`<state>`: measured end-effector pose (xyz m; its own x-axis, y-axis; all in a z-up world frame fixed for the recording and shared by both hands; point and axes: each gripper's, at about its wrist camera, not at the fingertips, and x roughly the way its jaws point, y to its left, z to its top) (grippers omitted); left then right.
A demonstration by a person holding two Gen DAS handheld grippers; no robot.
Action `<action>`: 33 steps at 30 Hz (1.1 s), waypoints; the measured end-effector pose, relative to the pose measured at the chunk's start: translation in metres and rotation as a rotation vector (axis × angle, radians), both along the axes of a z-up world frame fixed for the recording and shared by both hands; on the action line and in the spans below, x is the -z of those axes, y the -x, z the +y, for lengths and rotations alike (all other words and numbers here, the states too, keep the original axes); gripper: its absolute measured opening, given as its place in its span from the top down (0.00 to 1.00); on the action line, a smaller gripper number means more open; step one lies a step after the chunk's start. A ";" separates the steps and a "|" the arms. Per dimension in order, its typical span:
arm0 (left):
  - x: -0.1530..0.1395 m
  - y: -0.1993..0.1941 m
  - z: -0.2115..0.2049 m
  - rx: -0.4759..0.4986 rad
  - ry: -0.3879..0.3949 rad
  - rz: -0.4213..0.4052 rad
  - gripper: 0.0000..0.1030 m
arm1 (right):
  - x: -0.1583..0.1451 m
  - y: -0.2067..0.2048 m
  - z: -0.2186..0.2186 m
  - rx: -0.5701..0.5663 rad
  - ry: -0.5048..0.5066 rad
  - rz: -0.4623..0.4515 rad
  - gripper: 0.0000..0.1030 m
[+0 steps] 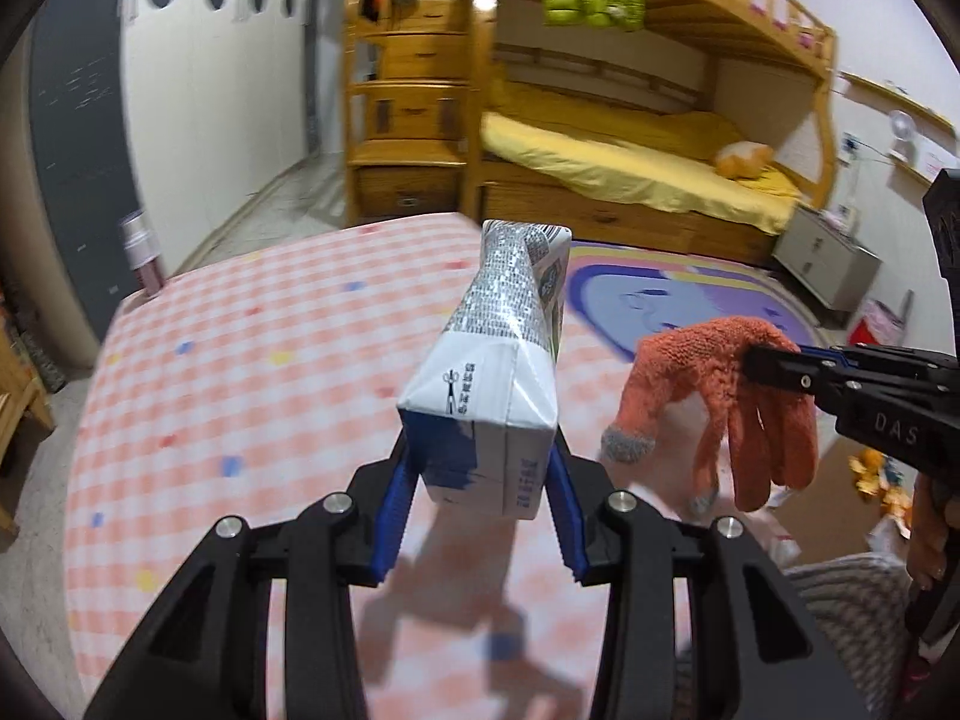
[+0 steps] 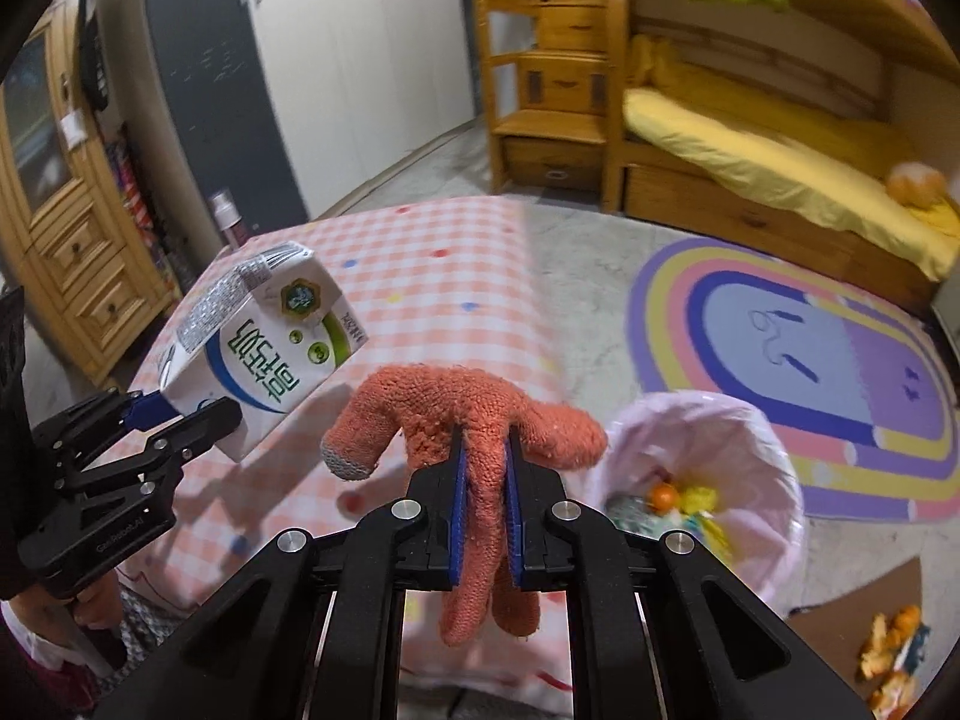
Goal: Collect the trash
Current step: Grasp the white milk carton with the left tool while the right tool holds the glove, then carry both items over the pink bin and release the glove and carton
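Observation:
My left gripper (image 1: 483,468) is shut on a white and blue milk carton (image 1: 495,384), held in the air above the pink checked tablecloth (image 1: 240,360). From the right wrist view the same carton (image 2: 264,348) shows its green lettering, with the left gripper (image 2: 186,414) clamped on its lower end. My right gripper (image 2: 483,456) is shut on an orange knitted glove (image 2: 474,420) with grey fingertips, which hangs limp. In the left wrist view the glove (image 1: 720,384) dangles from the right gripper (image 1: 756,360) at the right. A bin with a pink liner (image 2: 762,450) stands on the floor below right and holds some scraps.
The table (image 2: 432,276) fills the left and middle. A rainbow rug (image 2: 810,348) lies on the floor before a wooden bunk bed (image 1: 600,138). Orange peel bits (image 2: 894,648) lie on cardboard at lower right. A wooden cabinet (image 2: 60,240) and a bottle (image 2: 228,219) stand at left.

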<state>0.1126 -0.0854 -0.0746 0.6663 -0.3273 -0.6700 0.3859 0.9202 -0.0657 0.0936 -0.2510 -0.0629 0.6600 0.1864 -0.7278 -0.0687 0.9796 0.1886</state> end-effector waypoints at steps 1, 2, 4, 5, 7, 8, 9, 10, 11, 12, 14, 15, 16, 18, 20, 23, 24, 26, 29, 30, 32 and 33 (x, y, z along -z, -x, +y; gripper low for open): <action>-0.001 0.002 -0.010 0.018 -0.001 -0.003 0.62 | -0.001 0.006 -0.009 0.020 0.002 -0.002 0.89; -0.002 0.004 -0.019 0.037 -0.002 -0.005 0.62 | -0.001 0.012 -0.021 0.045 0.005 -0.001 0.89; -0.004 0.008 -0.042 0.078 -0.005 -0.007 0.62 | 0.001 0.020 -0.047 0.095 0.004 0.008 0.89; -0.004 0.009 -0.051 0.093 -0.006 -0.008 0.62 | 0.003 0.021 -0.059 0.120 0.004 0.013 0.89; -0.005 0.011 -0.069 0.118 -0.004 -0.012 0.62 | 0.008 0.020 -0.077 0.152 0.007 0.024 0.89; -0.005 0.011 -0.077 0.127 0.000 -0.011 0.62 | 0.013 0.016 -0.087 0.166 0.001 0.036 0.89; -0.005 0.010 -0.084 0.133 0.001 -0.009 0.62 | 0.018 0.010 -0.096 0.183 -0.009 0.047 0.85; -0.005 0.013 -0.089 0.136 0.000 -0.007 0.62 | 0.024 0.004 -0.103 0.196 -0.016 0.052 0.84; -0.004 0.011 -0.097 0.143 0.000 -0.003 0.62 | 0.029 -0.001 -0.107 0.202 -0.022 0.063 0.80; -0.003 0.008 -0.102 0.147 -0.003 0.000 0.62 | 0.036 -0.010 -0.115 0.219 -0.027 0.087 0.63; -0.001 0.004 -0.114 0.160 -0.007 0.005 0.62 | 0.043 -0.015 -0.124 0.248 -0.028 0.098 0.54; 0.000 0.007 -0.119 0.169 -0.010 0.005 0.62 | 0.045 -0.014 -0.127 0.254 -0.038 0.101 0.53; 0.001 0.006 -0.126 0.179 -0.017 0.004 0.62 | 0.045 -0.011 -0.133 0.270 -0.059 0.094 0.53; 0.005 0.004 -0.140 0.203 -0.020 0.008 0.62 | 0.043 -0.001 -0.140 0.297 -0.084 0.073 0.50; 0.011 0.002 -0.155 0.227 -0.023 0.017 0.62 | 0.040 0.012 -0.150 0.327 -0.107 0.047 0.49; 0.018 -0.005 -0.183 0.270 -0.024 0.024 0.61 | 0.033 0.030 -0.164 0.382 -0.147 0.006 0.48; 0.019 -0.007 -0.190 0.282 -0.017 0.024 0.60 | 0.029 0.035 -0.168 0.399 -0.156 -0.006 0.48; 0.019 -0.012 -0.199 0.290 -0.017 0.028 0.43 | 0.022 0.046 -0.176 0.428 -0.170 -0.031 0.47; 0.013 -0.012 -0.191 0.244 0.001 0.005 0.28 | 0.009 0.059 -0.177 0.433 -0.177 -0.060 0.43; 0.011 -0.012 -0.186 0.234 -0.003 0.004 0.27 | 0.004 0.064 -0.173 0.425 -0.173 -0.069 0.41; 0.008 -0.009 -0.169 0.189 -0.039 -0.004 0.23 | -0.001 0.067 -0.165 0.407 -0.177 -0.076 0.38; 0.007 -0.006 -0.159 0.170 -0.056 -0.005 0.22 | -0.003 0.069 -0.160 0.393 -0.183 -0.078 0.37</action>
<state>0.1184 -0.2440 -0.0820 0.6082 -0.3975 -0.6871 0.5361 0.8441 -0.0138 0.0247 -0.4113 -0.0599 0.7580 0.0315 -0.6515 0.2818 0.8850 0.3706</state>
